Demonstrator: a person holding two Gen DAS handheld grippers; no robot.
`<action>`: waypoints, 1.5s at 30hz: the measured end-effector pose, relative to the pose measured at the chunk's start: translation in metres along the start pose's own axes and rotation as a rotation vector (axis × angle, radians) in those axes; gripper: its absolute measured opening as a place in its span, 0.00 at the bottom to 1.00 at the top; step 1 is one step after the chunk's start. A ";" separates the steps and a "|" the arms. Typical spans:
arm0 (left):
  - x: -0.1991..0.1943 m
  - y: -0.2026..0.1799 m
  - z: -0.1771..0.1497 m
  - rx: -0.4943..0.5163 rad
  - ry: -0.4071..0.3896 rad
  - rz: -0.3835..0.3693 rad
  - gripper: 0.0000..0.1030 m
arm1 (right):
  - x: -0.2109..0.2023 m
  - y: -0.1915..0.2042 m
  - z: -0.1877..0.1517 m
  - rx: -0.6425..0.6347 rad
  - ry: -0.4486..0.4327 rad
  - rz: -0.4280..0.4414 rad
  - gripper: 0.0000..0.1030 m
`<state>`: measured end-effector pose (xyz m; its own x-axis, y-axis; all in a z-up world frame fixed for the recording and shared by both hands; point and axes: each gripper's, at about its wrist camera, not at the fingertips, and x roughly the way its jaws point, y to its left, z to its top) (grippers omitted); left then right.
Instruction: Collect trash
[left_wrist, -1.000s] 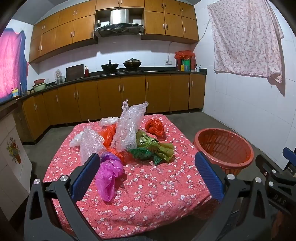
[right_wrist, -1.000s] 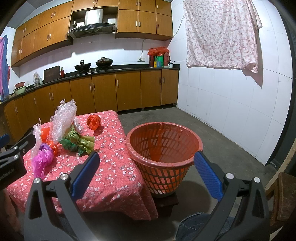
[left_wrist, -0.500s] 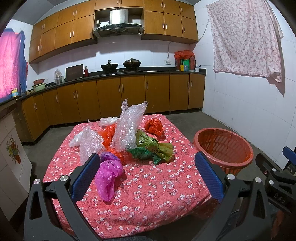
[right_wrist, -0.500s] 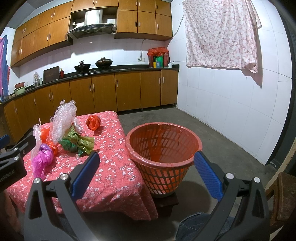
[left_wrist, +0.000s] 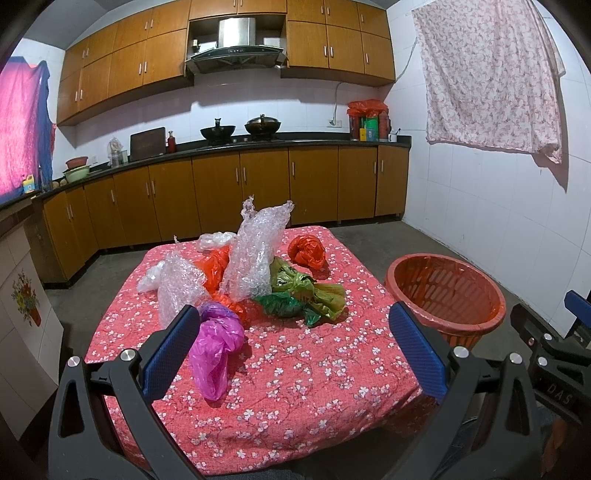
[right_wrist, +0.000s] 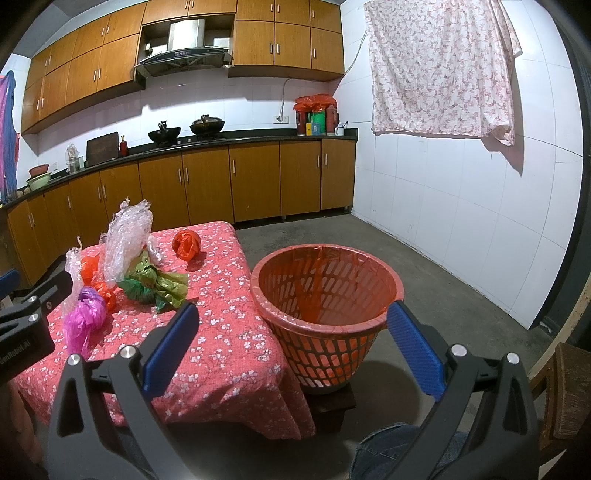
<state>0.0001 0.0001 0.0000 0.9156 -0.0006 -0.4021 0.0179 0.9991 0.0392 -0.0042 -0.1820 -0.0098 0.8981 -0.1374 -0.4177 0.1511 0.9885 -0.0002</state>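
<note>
A pile of crumpled plastic lies on a table with a red flowered cloth (left_wrist: 288, 384): a magenta bag (left_wrist: 216, 347) nearest me, green bags (left_wrist: 303, 293), tall bubble wrap (left_wrist: 255, 251), an orange bag (left_wrist: 216, 264) and a red bag (left_wrist: 306, 251) at the far side. A red lattice basket (right_wrist: 325, 291) with a red liner stands right of the table. My left gripper (left_wrist: 291, 347) is open and empty above the table's near part. My right gripper (right_wrist: 291, 347) is open and empty, in front of the basket.
Wooden kitchen cabinets and a counter (left_wrist: 258, 144) with woks run along the back wall. A flowered cloth (right_wrist: 439, 70) hangs on the white tiled wall at right. Bare concrete floor (right_wrist: 436, 280) surrounds the basket. A wooden chair edge (right_wrist: 569, 384) is at far right.
</note>
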 end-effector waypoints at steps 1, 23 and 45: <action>0.000 0.000 0.000 0.000 0.000 0.000 0.98 | 0.000 0.000 0.000 0.000 0.000 0.000 0.96; 0.000 0.000 0.000 0.000 0.002 -0.001 0.98 | 0.002 0.001 0.000 0.000 0.000 0.000 0.96; -0.001 0.004 -0.002 -0.004 0.016 0.013 0.98 | 0.006 -0.003 -0.003 0.009 0.013 -0.002 0.96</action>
<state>-0.0013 0.0039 -0.0019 0.9094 0.0132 -0.4158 0.0044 0.9991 0.0412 -0.0002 -0.1857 -0.0153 0.8925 -0.1385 -0.4293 0.1567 0.9876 0.0072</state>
